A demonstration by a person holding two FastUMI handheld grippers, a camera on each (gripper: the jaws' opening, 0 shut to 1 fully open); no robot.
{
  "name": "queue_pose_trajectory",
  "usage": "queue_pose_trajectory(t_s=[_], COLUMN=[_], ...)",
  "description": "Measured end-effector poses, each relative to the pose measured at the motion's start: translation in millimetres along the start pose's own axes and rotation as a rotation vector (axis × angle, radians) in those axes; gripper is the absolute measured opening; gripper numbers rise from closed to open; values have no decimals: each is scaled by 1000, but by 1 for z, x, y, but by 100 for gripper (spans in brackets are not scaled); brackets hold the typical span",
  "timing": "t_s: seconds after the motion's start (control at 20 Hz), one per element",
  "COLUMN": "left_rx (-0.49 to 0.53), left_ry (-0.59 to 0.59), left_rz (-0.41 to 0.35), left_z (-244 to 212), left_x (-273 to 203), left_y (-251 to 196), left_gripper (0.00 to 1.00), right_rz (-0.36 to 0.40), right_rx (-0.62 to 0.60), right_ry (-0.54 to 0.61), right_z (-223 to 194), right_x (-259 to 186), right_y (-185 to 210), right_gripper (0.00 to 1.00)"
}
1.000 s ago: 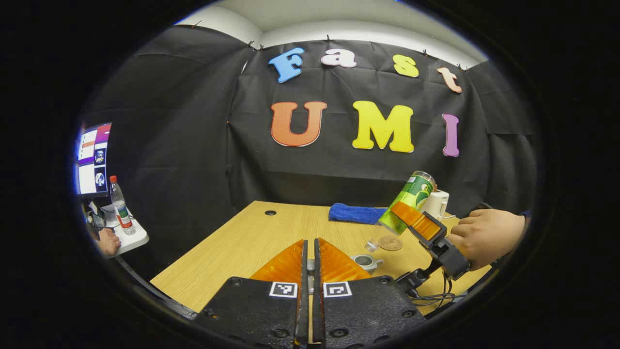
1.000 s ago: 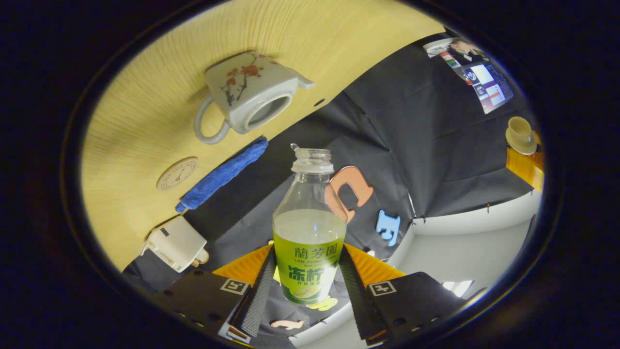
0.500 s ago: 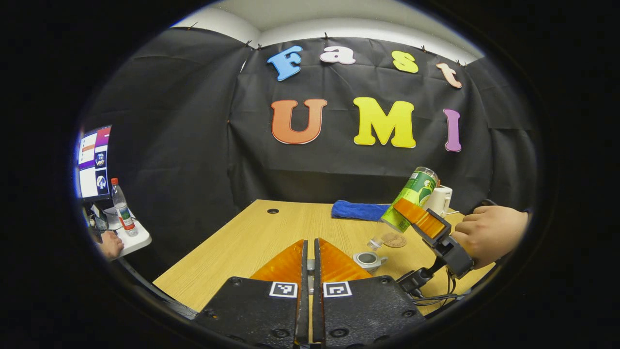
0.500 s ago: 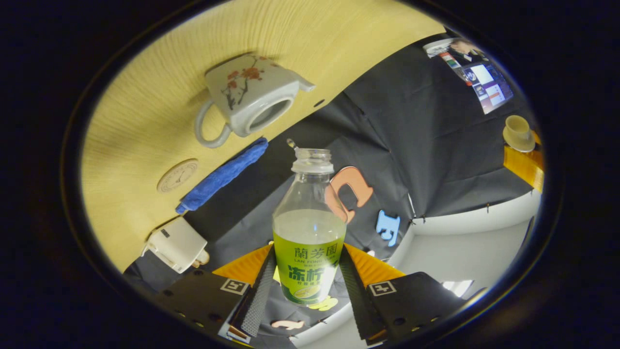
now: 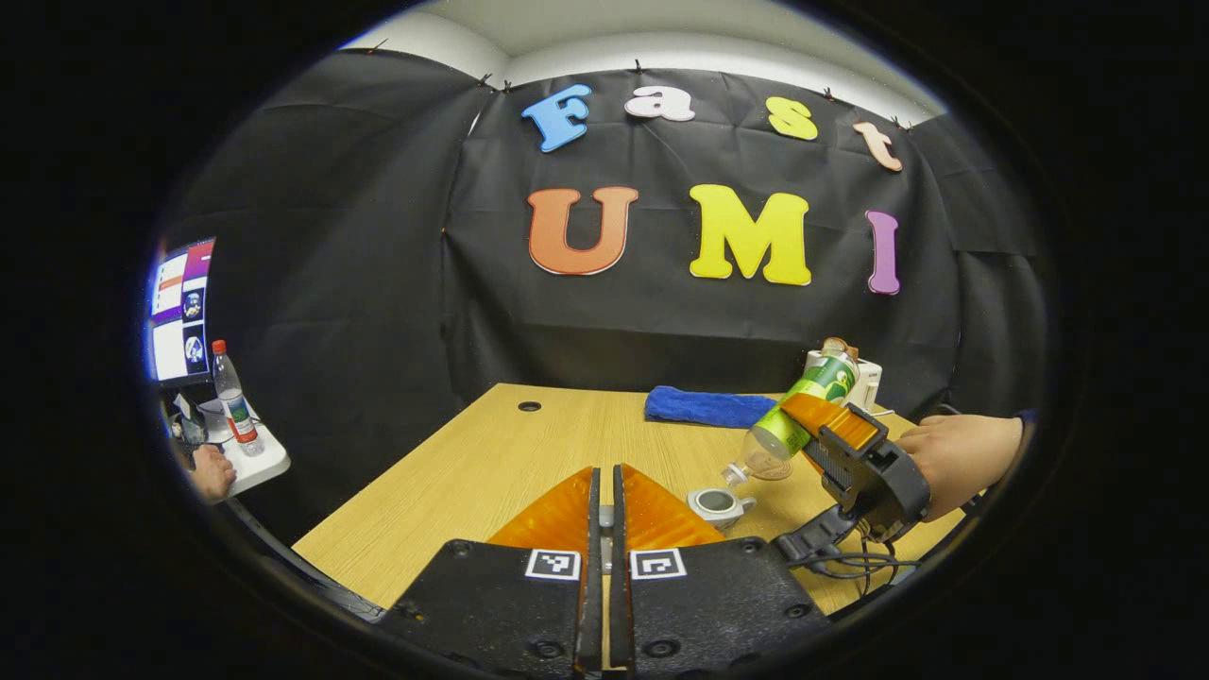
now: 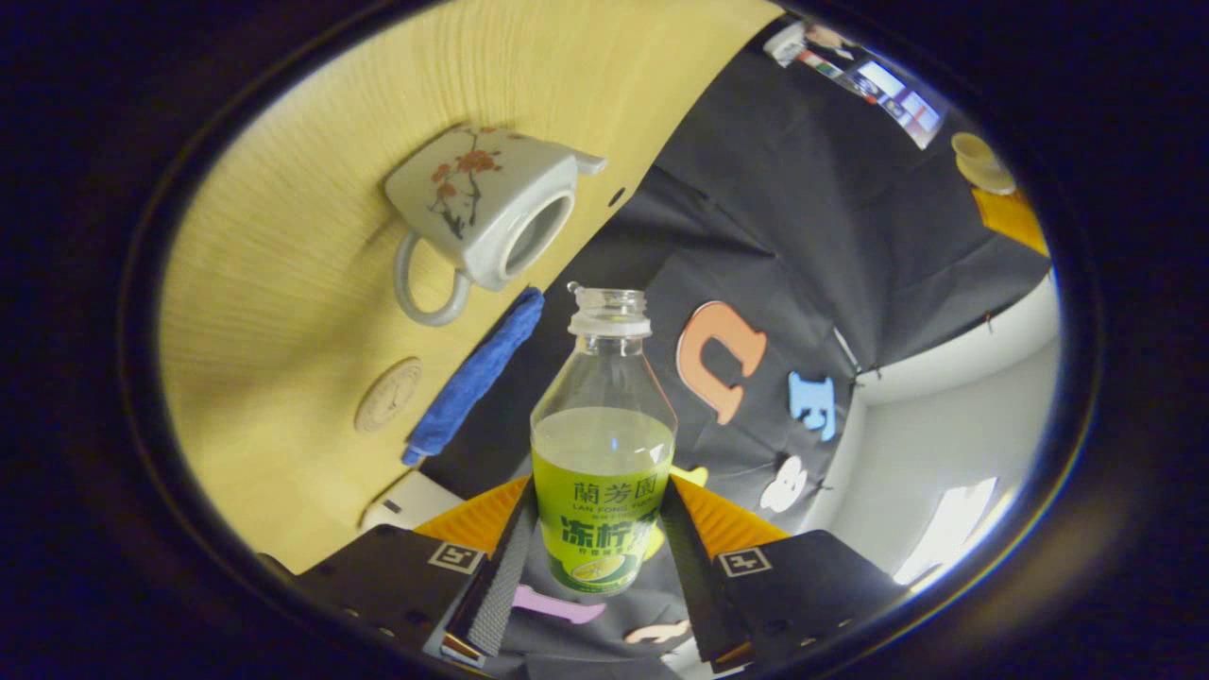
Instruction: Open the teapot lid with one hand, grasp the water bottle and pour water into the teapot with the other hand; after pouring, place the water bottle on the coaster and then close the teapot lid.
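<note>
A white teapot (image 5: 720,505) with red flowers stands lidless on the wooden table (image 5: 491,472), just past my left gripper (image 5: 604,491). Its opening faces the camera in the right gripper view, teapot (image 6: 482,212). My left gripper is shut; the right gripper view shows the cream lid (image 6: 980,162) at its tip, left gripper (image 6: 1011,208). My right gripper (image 6: 600,557) is shut on a green-labelled water bottle (image 6: 604,472) without a cap. The bottle (image 5: 798,416) is tilted steeply, its mouth just above and right of the teapot. A round coaster (image 6: 389,395) lies beyond the teapot.
A blue cloth (image 5: 704,406) and a white box (image 5: 864,378) lie at the table's far side. A hand (image 5: 963,453) holds the right gripper (image 5: 831,430), with cables (image 5: 850,557) trailing below. Left of the table is a side shelf with a bottle (image 5: 231,397) and a monitor (image 5: 179,312).
The right gripper has tipped the bottle further over and lowered its mouth toward the teapot. The left gripper has hardly moved.
</note>
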State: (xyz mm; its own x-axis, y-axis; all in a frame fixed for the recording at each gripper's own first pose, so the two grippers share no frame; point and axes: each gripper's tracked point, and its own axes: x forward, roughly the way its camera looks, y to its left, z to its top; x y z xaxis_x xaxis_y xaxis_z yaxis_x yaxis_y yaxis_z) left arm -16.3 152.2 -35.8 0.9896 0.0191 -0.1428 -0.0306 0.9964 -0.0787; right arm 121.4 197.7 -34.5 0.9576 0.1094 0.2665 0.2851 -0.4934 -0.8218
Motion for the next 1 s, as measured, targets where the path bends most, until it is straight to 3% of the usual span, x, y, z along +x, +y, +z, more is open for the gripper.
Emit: queue_pose_trajectory(t_s=[0.2,0.4,0.45,0.7,0.75,1.0], left_rx=[-33,-73,-73,-73,-75,-72], left_ry=[-28,-47,-46,-29,-31,-33], left_rz=[-45,-43,-40,-33,-36,-41], left_z=[8,13,12,7,8,7], left_x=[-6,-10,-9,-6,-6,-6], left_y=[-6,1,3,2,1,0], left_gripper=[6,6,5,5,5,5], right_rz=[68,99,104,153,170,174], right_rx=[195,445,514,893,950,1172], right_ry=[6,-19,-23,-42,-35,4], right_z=[-8,-10,-10,-17,-20,-47], right_x=[-1,3,3,9,10,26], right_y=[22,33,33,18,17,8], right_gripper=[74,78,74,77,74,77])
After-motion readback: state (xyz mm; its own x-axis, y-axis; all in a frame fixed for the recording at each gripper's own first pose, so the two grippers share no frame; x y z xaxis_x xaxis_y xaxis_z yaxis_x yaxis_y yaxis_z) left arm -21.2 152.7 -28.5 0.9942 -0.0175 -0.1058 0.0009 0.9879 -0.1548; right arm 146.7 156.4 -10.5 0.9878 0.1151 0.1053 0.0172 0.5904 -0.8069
